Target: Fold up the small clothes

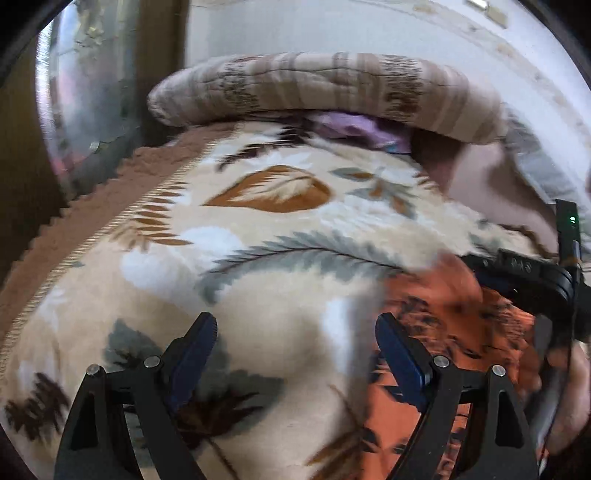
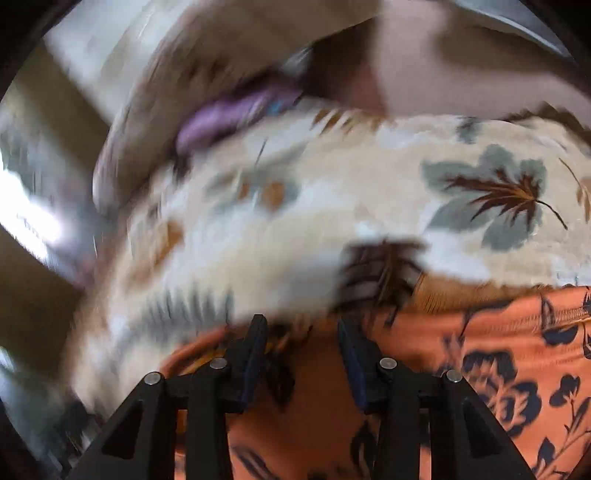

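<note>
Bed under cream leaf-print blanket (image 1: 280, 295) filling both views. Left claw (image 1: 295, 332) spread wide over bare blanket, nothing between jaws. Orange flower-print garment (image 2: 498, 350) lying flat on blanket, just right of left claw, directly under right claw (image 2: 303, 328). Right claw partly open with garment below the gap; grip on cloth unclear through blur. Farther back, purple cloth (image 1: 354, 127) tucked under rolled striped quilt (image 1: 314, 86). White wall (image 1: 332, 29) behind.

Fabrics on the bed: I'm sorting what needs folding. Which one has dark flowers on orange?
The orange garment under the right gripper; the leaf-print blanket beneath is cream, and the rolled quilt behind is beige-striped.
</note>
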The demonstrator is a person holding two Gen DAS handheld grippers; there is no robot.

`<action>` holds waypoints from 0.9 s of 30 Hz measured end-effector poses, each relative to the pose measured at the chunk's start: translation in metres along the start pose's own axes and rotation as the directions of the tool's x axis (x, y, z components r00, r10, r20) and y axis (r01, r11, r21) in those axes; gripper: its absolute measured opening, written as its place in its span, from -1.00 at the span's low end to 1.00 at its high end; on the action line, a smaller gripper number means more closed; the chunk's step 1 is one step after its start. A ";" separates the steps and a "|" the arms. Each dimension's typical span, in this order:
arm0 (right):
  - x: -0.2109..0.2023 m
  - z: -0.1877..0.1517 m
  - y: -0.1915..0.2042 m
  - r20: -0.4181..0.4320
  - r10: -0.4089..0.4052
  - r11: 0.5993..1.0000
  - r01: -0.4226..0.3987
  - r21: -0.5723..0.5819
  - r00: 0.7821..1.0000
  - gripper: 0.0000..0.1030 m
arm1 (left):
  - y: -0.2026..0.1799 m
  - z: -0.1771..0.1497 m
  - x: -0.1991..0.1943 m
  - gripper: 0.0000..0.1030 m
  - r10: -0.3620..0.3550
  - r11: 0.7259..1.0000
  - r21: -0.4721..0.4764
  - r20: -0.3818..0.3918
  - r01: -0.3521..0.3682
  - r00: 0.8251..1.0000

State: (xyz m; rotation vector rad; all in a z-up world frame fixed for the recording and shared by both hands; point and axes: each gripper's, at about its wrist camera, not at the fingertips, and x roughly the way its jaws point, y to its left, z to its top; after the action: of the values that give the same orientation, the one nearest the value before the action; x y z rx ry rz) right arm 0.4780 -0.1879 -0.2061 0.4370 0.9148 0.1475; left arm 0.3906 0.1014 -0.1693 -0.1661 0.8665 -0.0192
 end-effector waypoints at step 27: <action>-0.200 -0.131 -0.147 0.026 -0.132 0.990 0.131 0.043 0.991 -0.16 | -0.100 -0.077 -0.046 0.71 0.027 0.940 0.340 0.009 -0.028 1.000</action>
State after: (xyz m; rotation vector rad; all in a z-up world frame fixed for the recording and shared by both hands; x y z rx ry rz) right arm 0.2438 -0.3421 -0.1912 0.4149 0.9166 0.0021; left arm 0.3072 -0.0042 -0.1681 0.1711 0.8484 -0.1423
